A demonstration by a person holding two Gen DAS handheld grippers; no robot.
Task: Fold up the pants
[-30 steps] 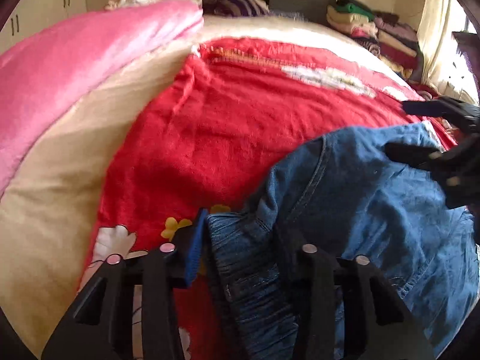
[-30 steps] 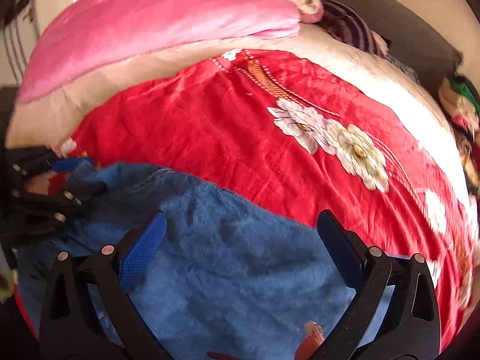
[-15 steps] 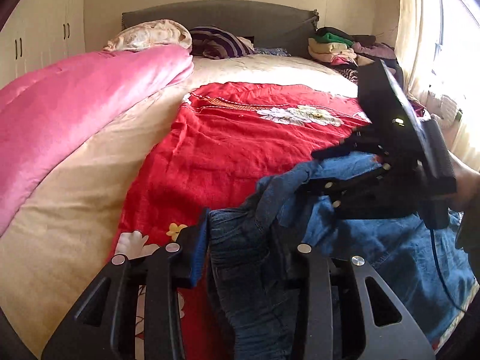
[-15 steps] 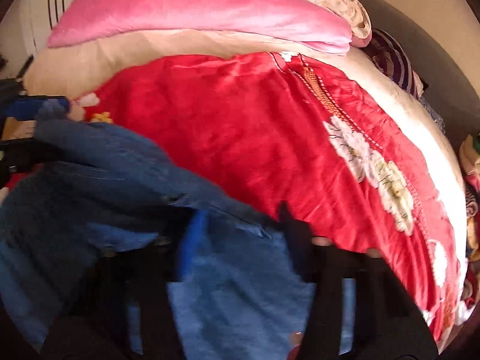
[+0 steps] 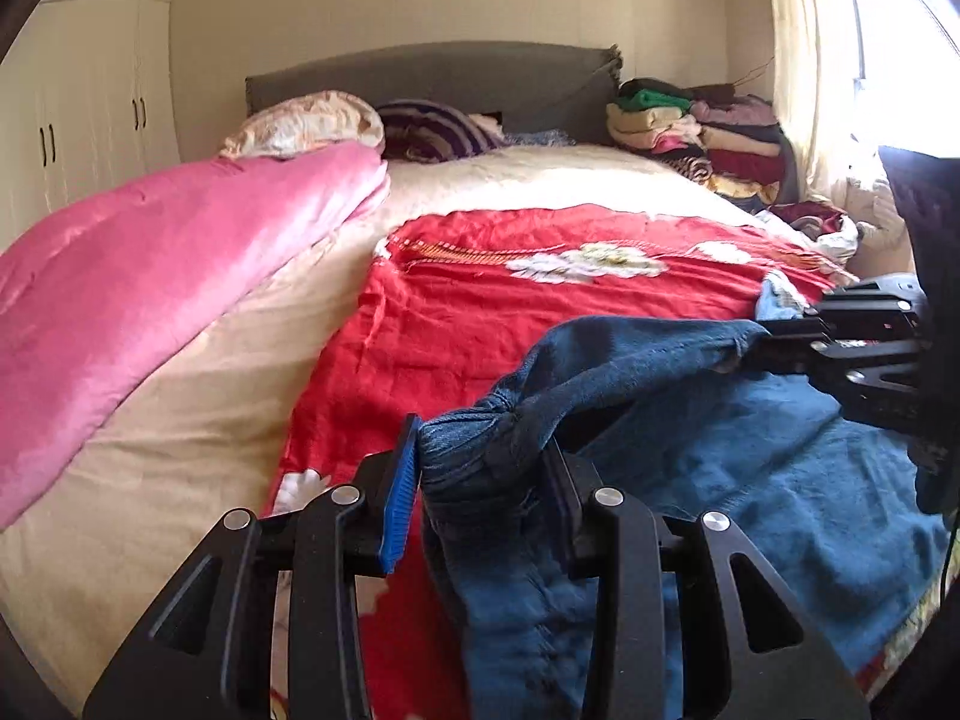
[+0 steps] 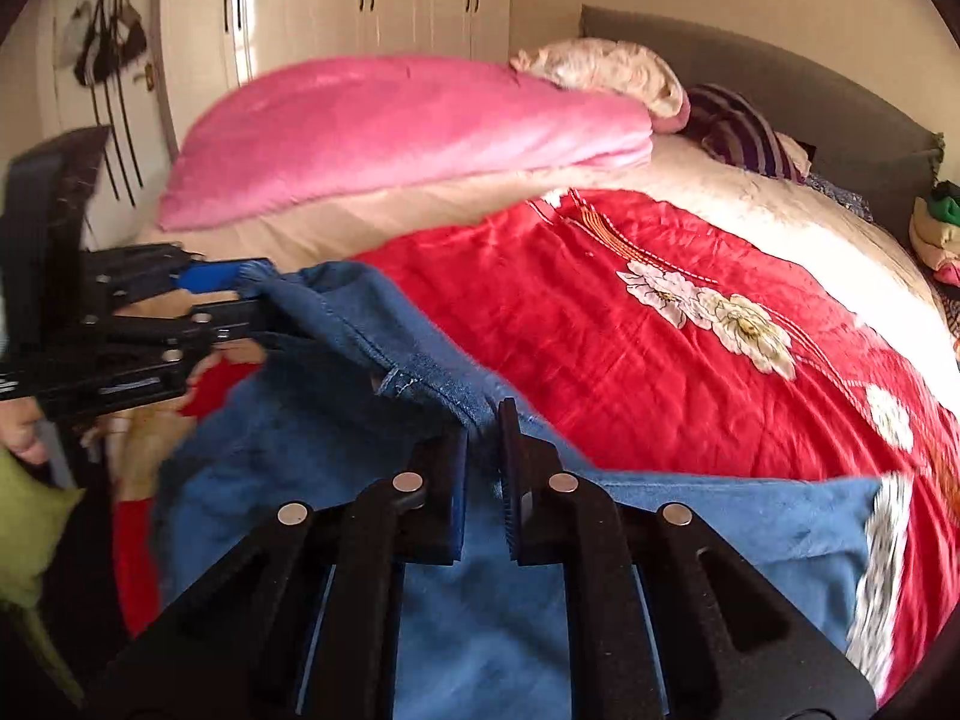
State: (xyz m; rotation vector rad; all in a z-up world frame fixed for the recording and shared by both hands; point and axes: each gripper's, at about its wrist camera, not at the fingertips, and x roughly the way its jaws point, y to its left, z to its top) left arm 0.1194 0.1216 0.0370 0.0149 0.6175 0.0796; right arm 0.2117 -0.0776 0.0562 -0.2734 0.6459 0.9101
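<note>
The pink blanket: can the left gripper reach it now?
Probably not: the left gripper is shut on the jeans, and the pink blanket lies apart, across the bed.

Blue denim pants (image 5: 690,420) on red, white-flowered blanket (image 5: 510,324)

- 2 grippers: left gripper (image 5: 480,468) and right gripper (image 6: 483,438), both clamped on the same garment.
- 1 pair of blue jeans (image 5: 630,372), stretched between the two.
- 1 red floral blanket (image 5: 540,312), under and ahead of both grippers.
- 1 pink quilt (image 5: 150,276), rolled, left of the left gripper.
- 2 pillows far ahead by the headboard: 1 beige floral pillow (image 5: 306,123), 1 purple striped pillow (image 5: 432,129).
- 1 stack of folded clothes (image 5: 690,132), far ahead, right.
- 1 grey headboard (image 5: 432,75).
- 1 white wardrobe (image 6: 360,6); door count unclear.
- 1 hand (image 6: 18,435), partly visible behind the left gripper.
</note>
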